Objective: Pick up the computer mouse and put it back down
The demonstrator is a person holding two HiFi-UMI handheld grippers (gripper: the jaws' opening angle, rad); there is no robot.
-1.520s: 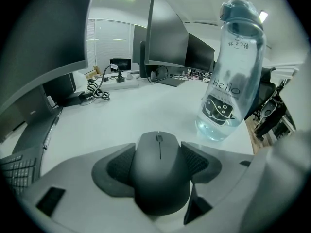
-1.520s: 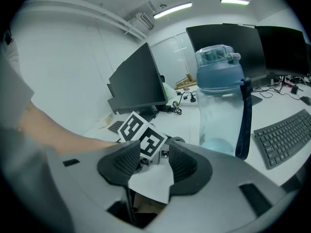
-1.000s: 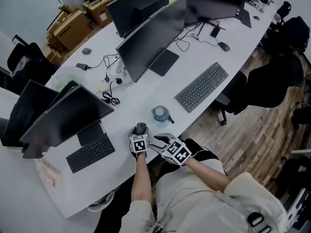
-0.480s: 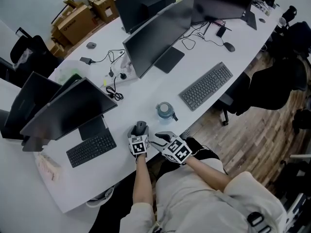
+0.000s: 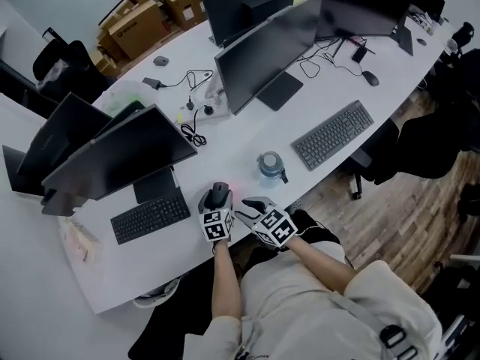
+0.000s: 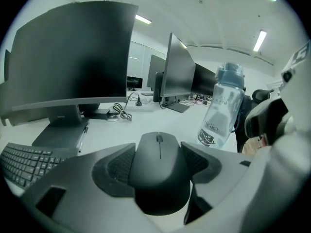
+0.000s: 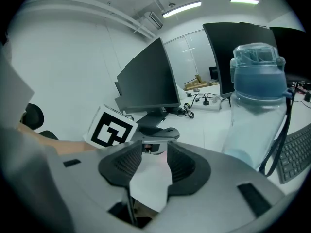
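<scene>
Monitor (image 5: pixel 120 163), dark, is noted at the left of the curved white desk (image 5: pixel 225 154), with a black keyboard (image 5: pixel 150 217) set in front of its stand near the desk edge. Just right of that keyboard the left gripper (image 5: pixel 217 203) is seen, carried on a bare forearm (image 5: pixel 225 291), marker cube facing up. Its jaws are closed on the computer mouse (image 6: pixel 159 159): in the left gripper view both ribbed pads (image 6: pixel 119 166) are pressed against the flanks of the dark mouse, scroll wheel pointing away. The mouse appears to be held clear of the desk top; in the right gripper view a reddish glow is seen under it, above the white surface. Close beside it to the right, the right gripper (image 5: pixel 249 208) is angled toward the mouse without touching it. Its jaws are parted, having just been drawn in slightly, and nothing is gripped between its pads (image 7: pixel 129 164); only bare desk is seen through the gap. Beyond the right gripper a clear water bottle (image 5: pixel 270 167) with a blue lid is stood upright. Farther right a grey keyboard (image 5: pixel 332 135) is laid at a slant, with more dark monitors (image 5: pixel 270 51) behind it. A black office chair (image 5: pixel 427 141) is observed off the desk edge on wood flooring (image 5: pixel 375 201).
</scene>
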